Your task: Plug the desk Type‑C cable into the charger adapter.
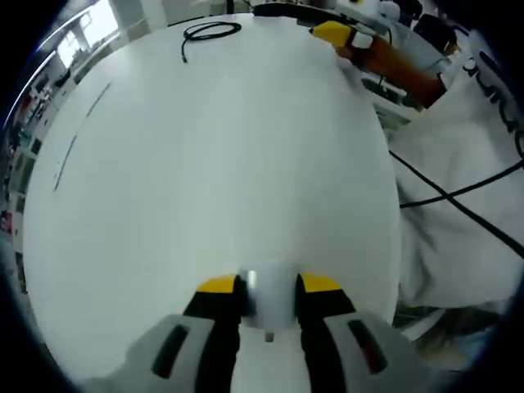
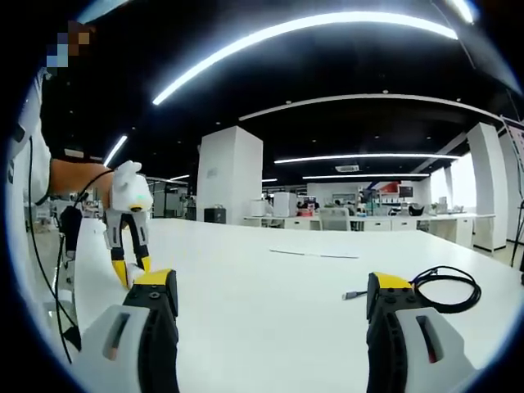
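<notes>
Two grippers working: left gripper point(image 1: 268, 299) clamps the white charger adapter point(image 1: 268, 304), right gripper point(image 2: 270, 307) gapes empty, cable point(image 2: 442, 288) coiled just beyond on the table point(image 2: 270, 278) — risk is grabbing slack, leaving the plug point(image 2: 354, 293) flopping.

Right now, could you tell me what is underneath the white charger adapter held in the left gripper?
The white table lies beneath the charger adapter, gripped by the left gripper. The adapter itself covers the spot directly under it.
</notes>
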{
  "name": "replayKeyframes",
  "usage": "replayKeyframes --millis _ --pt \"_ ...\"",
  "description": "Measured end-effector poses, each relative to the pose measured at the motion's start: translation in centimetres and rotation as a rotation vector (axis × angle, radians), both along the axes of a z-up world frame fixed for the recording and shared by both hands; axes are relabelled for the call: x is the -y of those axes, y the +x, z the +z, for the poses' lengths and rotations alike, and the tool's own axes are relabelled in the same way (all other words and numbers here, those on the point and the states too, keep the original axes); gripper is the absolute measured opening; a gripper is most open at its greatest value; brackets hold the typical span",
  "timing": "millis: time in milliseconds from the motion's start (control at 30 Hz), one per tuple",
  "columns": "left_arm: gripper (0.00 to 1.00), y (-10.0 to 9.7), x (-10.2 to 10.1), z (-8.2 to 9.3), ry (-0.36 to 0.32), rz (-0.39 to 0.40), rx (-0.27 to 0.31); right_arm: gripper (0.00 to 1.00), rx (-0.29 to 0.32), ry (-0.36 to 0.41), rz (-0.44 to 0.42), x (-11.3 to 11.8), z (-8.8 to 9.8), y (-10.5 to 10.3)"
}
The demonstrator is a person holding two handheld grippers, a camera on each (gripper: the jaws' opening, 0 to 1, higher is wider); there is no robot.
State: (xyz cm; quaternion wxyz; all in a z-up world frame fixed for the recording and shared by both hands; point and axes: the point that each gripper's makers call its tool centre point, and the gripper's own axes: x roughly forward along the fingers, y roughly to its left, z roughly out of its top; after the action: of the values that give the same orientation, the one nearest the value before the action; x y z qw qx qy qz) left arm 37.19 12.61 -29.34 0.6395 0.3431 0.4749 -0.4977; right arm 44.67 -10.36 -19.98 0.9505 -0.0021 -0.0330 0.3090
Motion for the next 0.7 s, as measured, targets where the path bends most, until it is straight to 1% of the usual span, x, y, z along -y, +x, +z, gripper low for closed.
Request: replayKeyframes --millis 500,600,700 --pt "0.25 -0.2 -0.7 0.1 0.005 -0.044 0.008 0.97 -0.003 -0.002 -0.002 0.2 -0.2 0.3" --pt "0.25 -0.2 -0.9 0.1 -0.001 -0.052 0.011 0.97 -0.002 -0.006 -0.002 0.2 -0.2 0.3" --pt "0.25 -0.1 -1.0 0.5 -0.021 -0.053 0.016 0.97 -0.004 -0.008 -0.002 0.1 -0.2 0.3"
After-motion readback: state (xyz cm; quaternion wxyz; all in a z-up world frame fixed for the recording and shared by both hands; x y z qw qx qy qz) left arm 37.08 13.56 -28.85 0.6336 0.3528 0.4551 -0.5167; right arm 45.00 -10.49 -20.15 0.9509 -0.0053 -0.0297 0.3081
